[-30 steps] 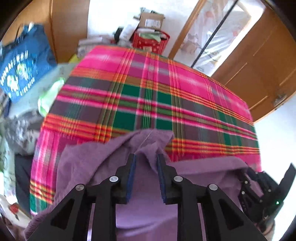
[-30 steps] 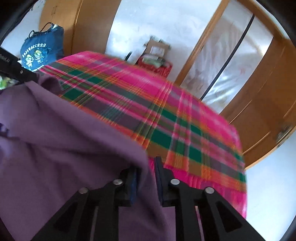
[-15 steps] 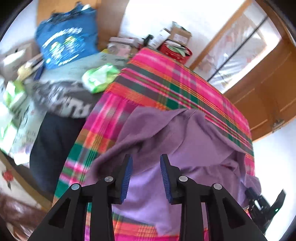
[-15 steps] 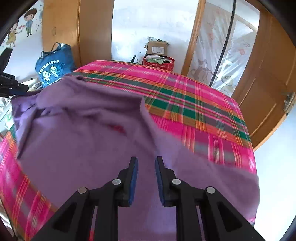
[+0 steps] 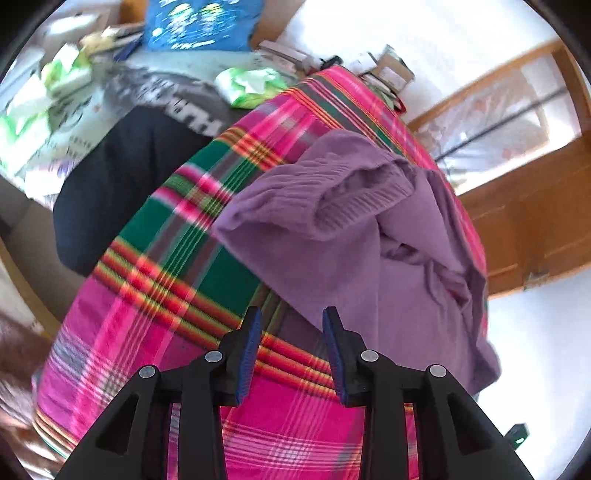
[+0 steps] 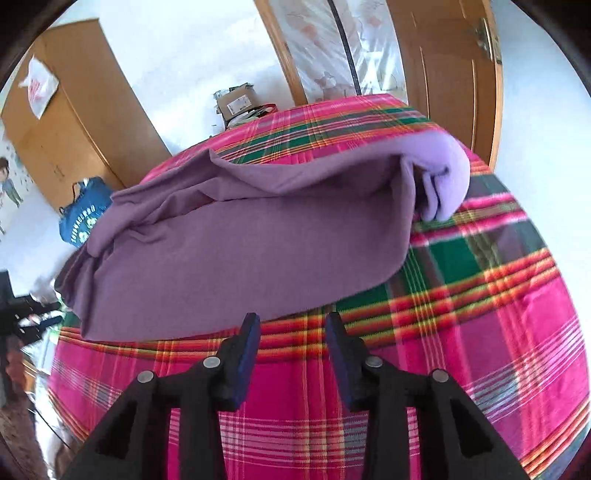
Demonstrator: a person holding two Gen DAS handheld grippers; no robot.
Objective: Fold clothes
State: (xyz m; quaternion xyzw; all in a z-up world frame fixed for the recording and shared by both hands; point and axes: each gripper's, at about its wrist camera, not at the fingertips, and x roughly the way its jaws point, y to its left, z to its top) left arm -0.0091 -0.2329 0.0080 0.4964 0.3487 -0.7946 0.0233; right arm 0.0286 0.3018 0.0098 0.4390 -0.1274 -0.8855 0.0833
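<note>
Your work surface is a table covered with a plaid cloth (image 5: 177,295) in pink, green and orange; it fills most of both wrist views. The purple garment (image 5: 369,236) lies on that cloth, loosely doubled over and rumpled, not flat. In your left wrist view its ribbed hem or cuff end bulges up toward the far edge of the table, and the rest trails down the right-hand side, where it appears to hang over the table's edge. In your right wrist view the same garment lies across the middle of the cloth, one end rolled back to show a paler lining.

Beyond the table on your left side a clutter of items is noted: a dark garment (image 5: 110,184), a grey printed garment (image 5: 173,96), a blue bag (image 5: 199,22) and green-and-white packets (image 5: 251,85). Wooden doors (image 6: 454,74) and a cardboard box (image 6: 236,101) stand past the far edge.

Your left gripper (image 5: 291,350) hovers over bare plaid just short of the garment's near edge; its jaws have just been opening, stand spread, and hold nothing. Your right gripper (image 6: 291,350) is likewise above the cloth close to the garment's near edge, jaws just opened apart, nothing between them
</note>
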